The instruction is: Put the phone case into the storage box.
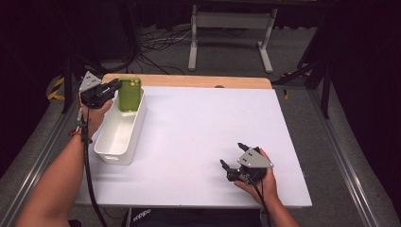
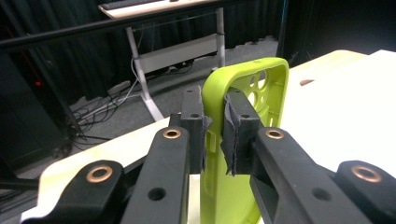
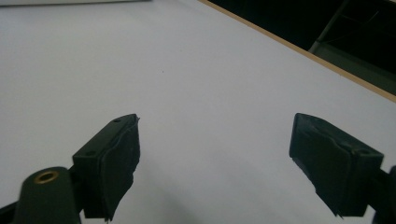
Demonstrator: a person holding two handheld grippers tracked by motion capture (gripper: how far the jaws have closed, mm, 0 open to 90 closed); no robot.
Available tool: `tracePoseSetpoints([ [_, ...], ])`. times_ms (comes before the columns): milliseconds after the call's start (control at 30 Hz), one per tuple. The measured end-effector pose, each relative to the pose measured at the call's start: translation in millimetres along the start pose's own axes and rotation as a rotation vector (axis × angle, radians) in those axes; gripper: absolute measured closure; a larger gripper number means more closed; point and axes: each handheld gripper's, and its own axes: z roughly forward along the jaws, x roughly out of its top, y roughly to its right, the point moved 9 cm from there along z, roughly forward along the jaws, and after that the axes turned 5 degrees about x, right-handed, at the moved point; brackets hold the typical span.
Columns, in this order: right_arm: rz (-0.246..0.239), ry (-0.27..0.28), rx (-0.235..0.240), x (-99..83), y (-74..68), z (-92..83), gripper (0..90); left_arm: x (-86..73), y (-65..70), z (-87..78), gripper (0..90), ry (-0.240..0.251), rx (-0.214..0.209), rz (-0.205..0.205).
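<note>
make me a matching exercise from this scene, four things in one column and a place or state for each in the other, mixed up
1. left gripper
2. right gripper
3. phone case
4. bin

a. white, on the table's left side
b. open over bare table
c. green, upright at the bin's far end
d. shut on the case's edge

Pairs: 1-d, 2-b, 3-c, 4-a

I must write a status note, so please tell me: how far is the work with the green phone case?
Done: the left tool is shut on the green phone case, pads on its side wall. In hand: the case is upright at the far end of the white bin. Left: lowering and releasing it, probably. The right tool rests open on the table.
</note>
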Motion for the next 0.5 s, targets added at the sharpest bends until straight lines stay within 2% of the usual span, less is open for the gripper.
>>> tracePoseSetpoints([
  [133,0.007,-0.005,0.004,-0.7,-1.7,1.3,17.6,-11.3,-5.0,7.4,80.5,-0.015,-0.007,-0.026],
  [200,0.007,-0.013,0.005,-2.1,-3.0,2.2,17.6,-11.9,-6.6,8.6,80.5,-0.003,-0.011,-0.036],
  [267,0.006,-0.028,0.011,-4.7,-5.0,4.3,17.6,-9.8,-10.0,9.7,80.6,0.029,0.007,-0.021],
  [367,0.004,-0.041,0.017,-6.6,-6.8,6.9,17.6,-8.2,-9.6,11.7,80.6,0.038,0.004,0.012],
  [400,0.001,-0.043,0.018,-6.7,-7.0,7.3,17.6,-9.7,-9.3,14.5,80.6,0.032,0.014,0.023],
  [500,0.001,-0.045,0.020,-6.7,-8.1,7.1,17.6,-11.3,-7.2,17.9,80.6,0.042,-0.001,0.010],
])
